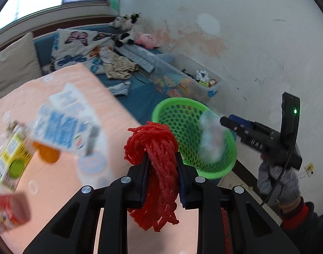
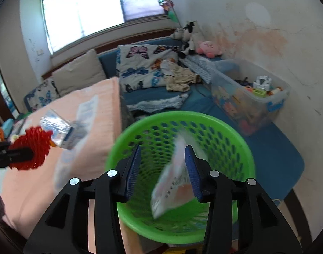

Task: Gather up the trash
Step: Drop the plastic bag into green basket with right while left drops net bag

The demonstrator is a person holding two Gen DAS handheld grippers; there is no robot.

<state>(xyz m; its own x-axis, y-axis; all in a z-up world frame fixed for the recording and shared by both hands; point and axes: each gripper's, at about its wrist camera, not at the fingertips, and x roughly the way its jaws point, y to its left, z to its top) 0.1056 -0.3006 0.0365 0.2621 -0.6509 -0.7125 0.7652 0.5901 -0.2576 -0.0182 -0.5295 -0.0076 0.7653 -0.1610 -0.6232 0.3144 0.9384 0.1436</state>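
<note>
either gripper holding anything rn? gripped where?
Left gripper: shut on red foam net, clamped mid-bundle. Right gripper: open; wrapper beside one finger, over green basket.

Left claw [image 1: 162, 169] clamped shut; right claw [image 2: 163, 169] spread open, gloved hand [image 1: 278, 182] gripping it

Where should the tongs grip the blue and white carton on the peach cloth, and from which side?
Grip the blue and white carton across its two flat broad faces, at mid-body, coming from above: it appears to lie tilted, with the orange thing tucked under its lower edge.
</note>
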